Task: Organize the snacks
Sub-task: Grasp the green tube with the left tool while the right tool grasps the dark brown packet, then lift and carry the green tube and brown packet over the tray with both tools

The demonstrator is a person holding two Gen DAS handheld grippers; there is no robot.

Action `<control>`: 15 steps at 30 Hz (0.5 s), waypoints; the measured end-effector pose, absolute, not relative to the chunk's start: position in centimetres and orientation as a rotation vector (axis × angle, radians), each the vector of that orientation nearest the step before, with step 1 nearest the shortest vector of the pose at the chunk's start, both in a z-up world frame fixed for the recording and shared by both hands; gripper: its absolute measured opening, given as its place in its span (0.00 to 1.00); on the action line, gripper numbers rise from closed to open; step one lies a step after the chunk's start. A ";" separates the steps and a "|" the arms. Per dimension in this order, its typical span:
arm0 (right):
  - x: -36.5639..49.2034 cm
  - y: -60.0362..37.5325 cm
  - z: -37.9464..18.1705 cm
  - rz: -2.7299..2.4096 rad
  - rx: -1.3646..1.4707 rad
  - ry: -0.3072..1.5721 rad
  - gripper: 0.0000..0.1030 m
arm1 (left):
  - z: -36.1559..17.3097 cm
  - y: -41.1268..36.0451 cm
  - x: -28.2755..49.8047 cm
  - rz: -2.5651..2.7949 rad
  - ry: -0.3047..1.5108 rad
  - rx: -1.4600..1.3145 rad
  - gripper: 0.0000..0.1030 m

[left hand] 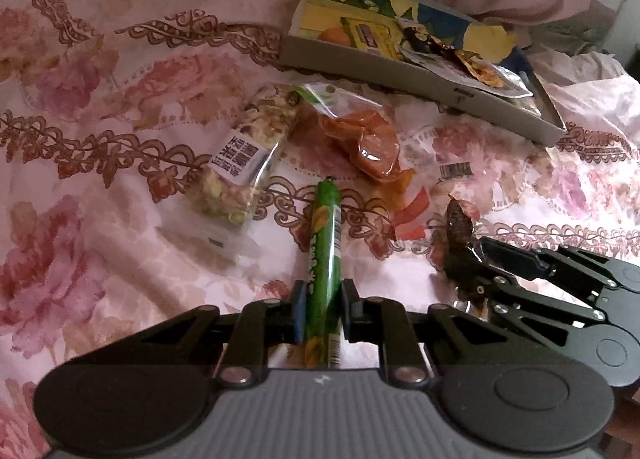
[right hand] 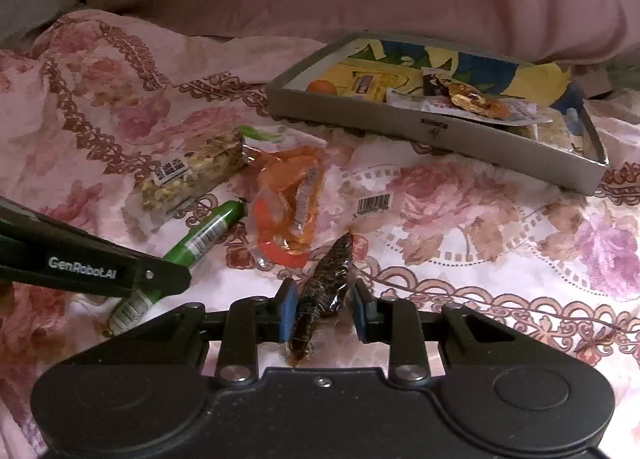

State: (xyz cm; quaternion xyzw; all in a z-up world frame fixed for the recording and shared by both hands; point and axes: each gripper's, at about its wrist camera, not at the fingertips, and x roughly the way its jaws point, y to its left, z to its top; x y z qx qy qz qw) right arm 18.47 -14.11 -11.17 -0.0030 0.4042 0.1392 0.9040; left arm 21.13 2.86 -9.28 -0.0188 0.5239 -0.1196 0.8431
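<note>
The left gripper (left hand: pixel 322 309) pinched a glossy green tube (left hand: pixel 325 255), lengthwise between its fingers on the floral cloth (left hand: pixel 120 163). The right gripper (right hand: pixel 322 309), part-spread, straddled a crinkly brown packet (right hand: pixel 324 279) pointing toward the tray (right hand: pixel 400 127).

The bedspread (left hand: pixel 100 187) is pale pink with rose-coloured flowers and brown scrollwork bands. The stick snack (left hand: pixel 324 243) is bright green with yellow lettering. One packet (left hand: pixel 360 139) holds orange pieces in clear wrap; the dark snack (right hand: pixel 324 279) is brown. The tray (right hand: pixel 400 131) is grey outside, its floor printed yellow and blue. Each hand-held gripper (left hand: pixel 322 311) is black with blue pads.
</note>
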 end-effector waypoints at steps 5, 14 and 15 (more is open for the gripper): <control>19.0 -14.5 -11.7 0.300 0.035 0.851 0.33 | -9.7 2.9 21.3 -0.246 1.117 -0.043 0.21; 18.2 -14.0 -10.8 0.323 -0.027 0.839 0.27 | -9.7 2.3 20.9 -0.258 1.100 0.003 0.18; 18.1 -14.1 -10.5 0.323 -0.023 0.833 0.26 | -9.6 2.5 20.9 -0.260 1.103 -0.018 0.18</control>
